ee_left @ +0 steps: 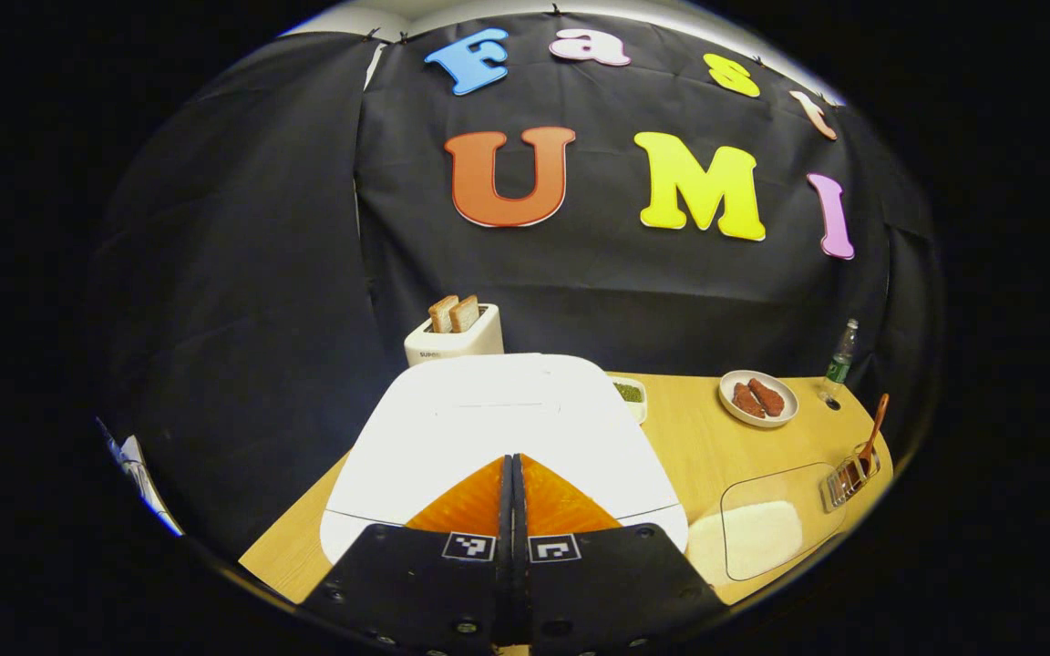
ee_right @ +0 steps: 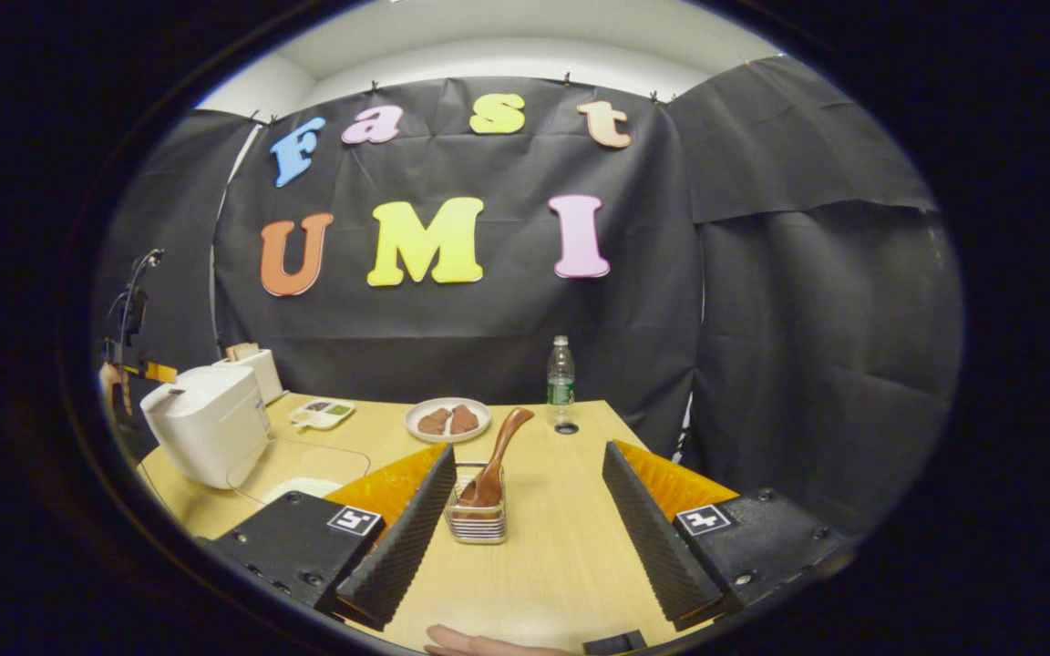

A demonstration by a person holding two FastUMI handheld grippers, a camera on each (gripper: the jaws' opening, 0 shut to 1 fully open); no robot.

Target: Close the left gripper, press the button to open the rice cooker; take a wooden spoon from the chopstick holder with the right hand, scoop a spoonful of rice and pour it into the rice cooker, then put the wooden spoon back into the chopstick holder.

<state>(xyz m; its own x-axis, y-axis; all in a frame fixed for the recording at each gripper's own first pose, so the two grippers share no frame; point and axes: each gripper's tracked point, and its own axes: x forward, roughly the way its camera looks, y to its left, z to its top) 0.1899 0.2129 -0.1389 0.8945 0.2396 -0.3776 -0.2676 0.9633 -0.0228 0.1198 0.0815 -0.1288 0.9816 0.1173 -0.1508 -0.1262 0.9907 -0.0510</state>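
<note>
The white rice cooker [ee_left: 507, 428] sits right in front of my left gripper [ee_left: 513, 460], its lid down; the fingers are shut together, tips at or just above the front of the lid. In the right gripper view the cooker [ee_right: 206, 424] stands at the far left. My right gripper [ee_right: 525, 497] is open above the table. The wooden spoon [ee_right: 496, 460] leans in the wire chopstick holder [ee_right: 478, 515], just right of the left finger [ee_right: 402, 538]. A clear container of rice [ee_left: 762, 533] lies right of the cooker, with the spoon [ee_left: 873, 433] and holder [ee_left: 849, 478] beyond it.
A white toaster [ee_left: 454, 335] with two bread slices stands behind the cooker. A plate of brown food [ee_right: 447, 419], a small divided dish [ee_right: 323, 413] and a water bottle [ee_right: 561, 369] sit at the back of the wooden table [ee_right: 561, 547]. A fingertip [ee_right: 466, 642] shows at the bottom edge.
</note>
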